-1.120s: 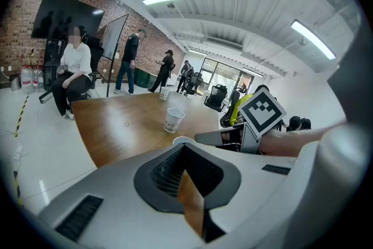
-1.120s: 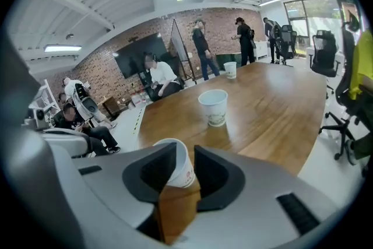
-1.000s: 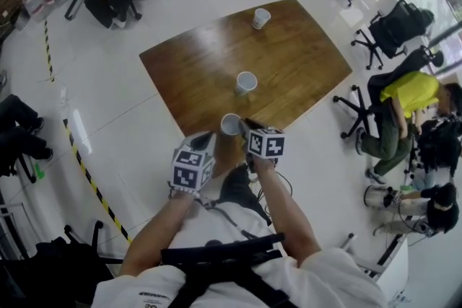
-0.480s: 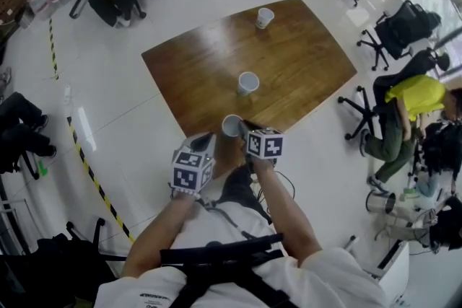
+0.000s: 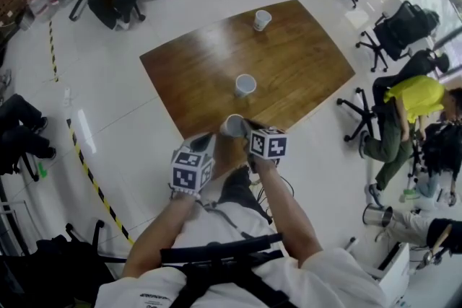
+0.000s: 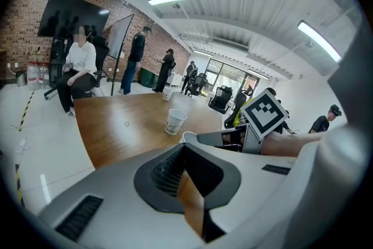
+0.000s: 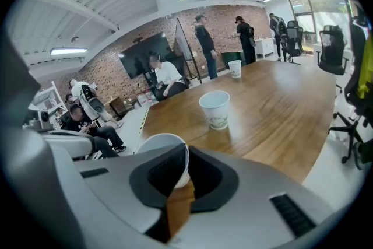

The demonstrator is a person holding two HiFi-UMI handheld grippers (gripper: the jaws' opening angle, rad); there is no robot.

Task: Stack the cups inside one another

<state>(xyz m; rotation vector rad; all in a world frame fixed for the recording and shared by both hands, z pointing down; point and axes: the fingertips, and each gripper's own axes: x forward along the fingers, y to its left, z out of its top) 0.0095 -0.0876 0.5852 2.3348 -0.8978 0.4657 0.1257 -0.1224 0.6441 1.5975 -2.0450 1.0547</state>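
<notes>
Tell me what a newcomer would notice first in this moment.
The right gripper, whose jaws have just been closing, pinches the wall of the near cup at the near edge of the wooden table. Two more cups stand upright beyond it, the middle cup mid-table and the far cup near the far edge.

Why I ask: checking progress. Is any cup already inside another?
No: the far cup, middle cup and near cup are each separate, none nested.
</notes>
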